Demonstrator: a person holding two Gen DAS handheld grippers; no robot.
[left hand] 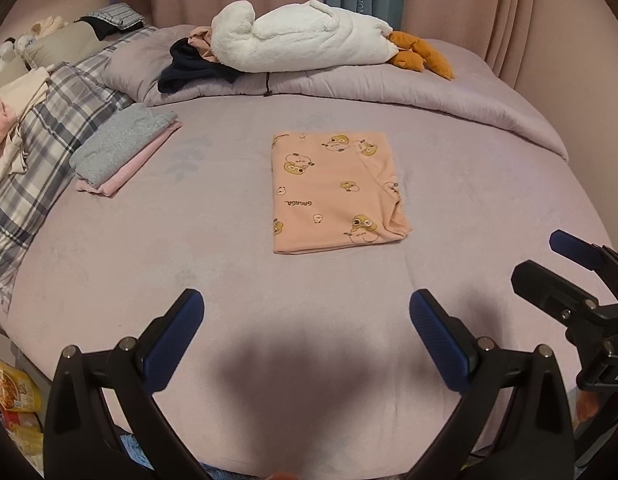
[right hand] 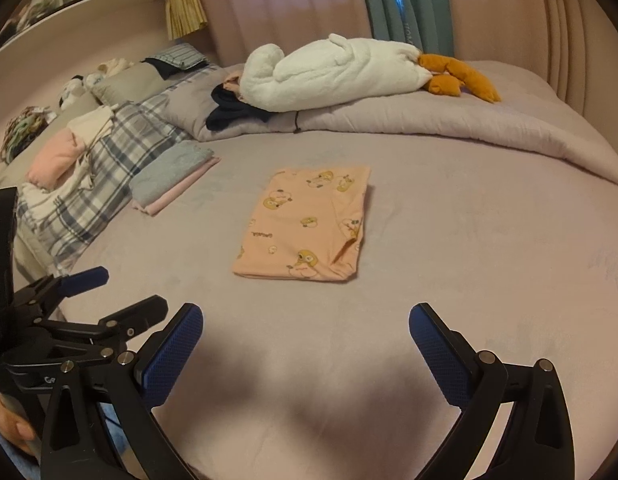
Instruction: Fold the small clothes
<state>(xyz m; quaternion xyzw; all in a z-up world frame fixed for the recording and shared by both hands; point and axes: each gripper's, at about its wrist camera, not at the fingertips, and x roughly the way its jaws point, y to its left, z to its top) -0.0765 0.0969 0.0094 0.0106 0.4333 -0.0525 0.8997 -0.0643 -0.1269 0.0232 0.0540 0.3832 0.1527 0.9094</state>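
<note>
A peach garment with cartoon prints point(left hand: 333, 194) point(right hand: 307, 226) lies folded into a flat rectangle in the middle of the lilac bed. My left gripper point(left hand: 307, 308) hangs above the bed's near part, well short of the garment, its jaws wide open with nothing between them. My right gripper point(right hand: 307, 322) is likewise open and empty, also back from the garment. In the left wrist view the right gripper point(left hand: 565, 264) shows at the right edge. In the right wrist view the left gripper point(right hand: 105, 292) shows at the lower left.
A folded stack of grey and pink clothes point(left hand: 123, 150) point(right hand: 175, 178) sits left of the garment. Plaid pillow point(left hand: 49, 128), loose clothes and a lilac duvet point(left hand: 389, 80) with a white plush goose point(left hand: 309, 38) lie at the back. Curtains point(right hand: 309, 0) hang behind the bed.
</note>
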